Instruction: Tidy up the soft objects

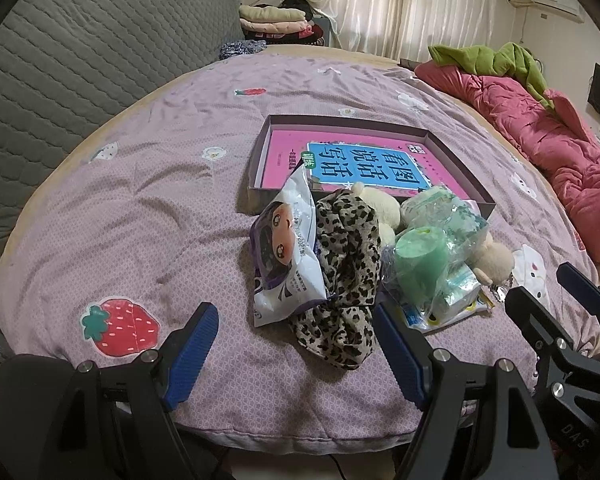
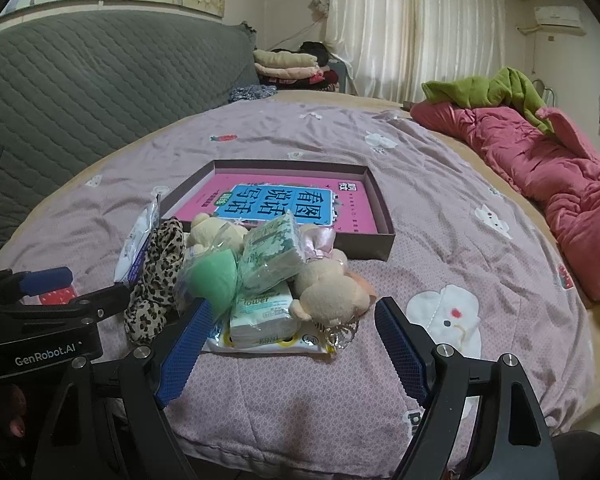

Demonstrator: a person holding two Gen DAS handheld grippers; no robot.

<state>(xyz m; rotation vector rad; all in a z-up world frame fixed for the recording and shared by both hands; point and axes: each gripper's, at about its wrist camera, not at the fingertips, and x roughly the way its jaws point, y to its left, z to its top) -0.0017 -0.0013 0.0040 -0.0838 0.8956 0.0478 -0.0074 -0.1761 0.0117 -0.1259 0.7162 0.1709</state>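
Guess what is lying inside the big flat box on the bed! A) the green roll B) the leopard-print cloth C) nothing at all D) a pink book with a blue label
D: the shallow box holds only a pink book with a blue label, while the leopard-print cloth and green roll sit on the bedspread in front of it.

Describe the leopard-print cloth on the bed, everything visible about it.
The leopard-print cloth is a soft, crumpled fabric, tan with black and brown spots. It lies bunched in a long heap on the lilac quilt, just in front of the shallow dark box. The white cartoon-face packet leans on one side, the clear bag with green rolls lies on the other. Neither hand-held gripper touches it.
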